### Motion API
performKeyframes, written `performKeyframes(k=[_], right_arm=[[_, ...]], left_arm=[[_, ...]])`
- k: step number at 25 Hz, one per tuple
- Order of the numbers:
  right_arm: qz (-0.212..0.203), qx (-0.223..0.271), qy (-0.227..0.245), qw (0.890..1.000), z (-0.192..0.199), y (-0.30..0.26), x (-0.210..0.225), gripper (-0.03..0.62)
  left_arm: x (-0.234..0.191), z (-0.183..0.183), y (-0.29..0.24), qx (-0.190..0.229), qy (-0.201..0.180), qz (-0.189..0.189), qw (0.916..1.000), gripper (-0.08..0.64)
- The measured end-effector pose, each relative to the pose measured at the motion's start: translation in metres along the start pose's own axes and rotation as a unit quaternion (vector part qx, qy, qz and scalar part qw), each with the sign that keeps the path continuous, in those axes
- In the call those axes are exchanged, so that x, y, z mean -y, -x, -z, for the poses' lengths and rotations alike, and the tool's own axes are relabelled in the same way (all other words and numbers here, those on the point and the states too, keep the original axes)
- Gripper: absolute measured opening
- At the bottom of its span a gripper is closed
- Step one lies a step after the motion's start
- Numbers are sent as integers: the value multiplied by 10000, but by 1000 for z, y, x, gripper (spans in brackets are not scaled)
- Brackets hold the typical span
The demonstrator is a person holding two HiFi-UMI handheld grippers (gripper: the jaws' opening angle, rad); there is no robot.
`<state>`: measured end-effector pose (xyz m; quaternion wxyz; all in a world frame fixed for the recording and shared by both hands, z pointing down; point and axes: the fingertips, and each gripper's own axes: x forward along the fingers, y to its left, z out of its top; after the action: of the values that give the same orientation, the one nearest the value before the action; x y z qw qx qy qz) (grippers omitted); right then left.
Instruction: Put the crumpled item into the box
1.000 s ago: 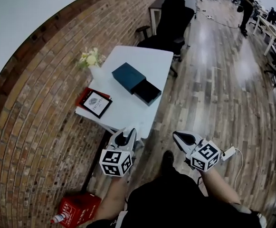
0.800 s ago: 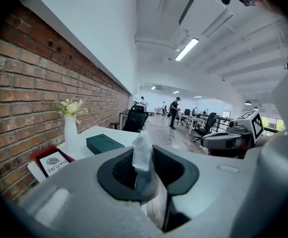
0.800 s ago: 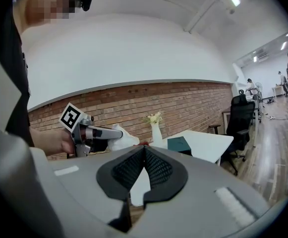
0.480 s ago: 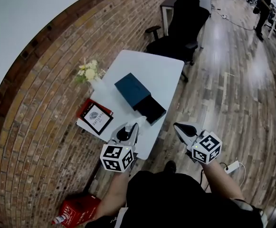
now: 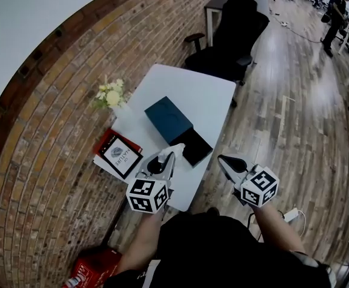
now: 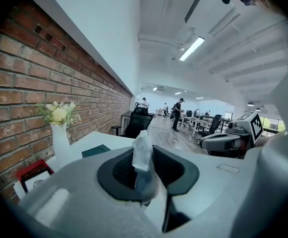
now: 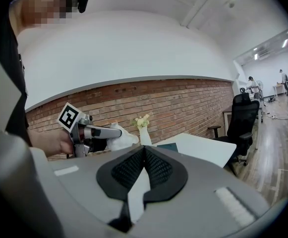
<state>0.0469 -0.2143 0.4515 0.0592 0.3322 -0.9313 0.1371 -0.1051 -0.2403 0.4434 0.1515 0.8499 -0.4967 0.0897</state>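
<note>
A dark teal box (image 5: 168,119) lies on the white table (image 5: 207,95), its black drawer (image 5: 196,147) pulled out toward me. My left gripper (image 5: 167,156) is shut on a crumpled white item (image 5: 176,148), held just at the near side of the drawer. In the left gripper view the crumpled item (image 6: 143,152) stands up between the pads, with the box (image 6: 96,150) beyond. My right gripper (image 5: 224,159) hangs off the table's near right corner, shut with nothing in it. From the right gripper view, the left gripper (image 7: 103,131) and the crumpled item (image 7: 122,138) show at left.
A white vase of flowers (image 5: 113,96) and a framed picture on a red book (image 5: 120,155) sit at the table's left, by the brick wall. A black office chair (image 5: 231,35) stands behind the table. A red box (image 5: 93,267) and a power strip (image 5: 291,215) lie on the floor.
I have come closer to the table. Both grippers moved forward; the left one with the crumpled item now reaches over the table's near edge, by the open drawer.
</note>
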Motion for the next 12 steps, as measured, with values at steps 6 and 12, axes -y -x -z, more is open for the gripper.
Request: performKeyframes(k=[6, 12], right_arm=[[-3, 6, 91, 10000, -14, -28, -8, -2], [105, -48, 188, 9998, -12, -37, -23, -2]], left_arm=[[-24, -9, 1, 104, 26, 84, 9999, 80], [-41, 0, 4, 107, 101, 189, 9997, 80]])
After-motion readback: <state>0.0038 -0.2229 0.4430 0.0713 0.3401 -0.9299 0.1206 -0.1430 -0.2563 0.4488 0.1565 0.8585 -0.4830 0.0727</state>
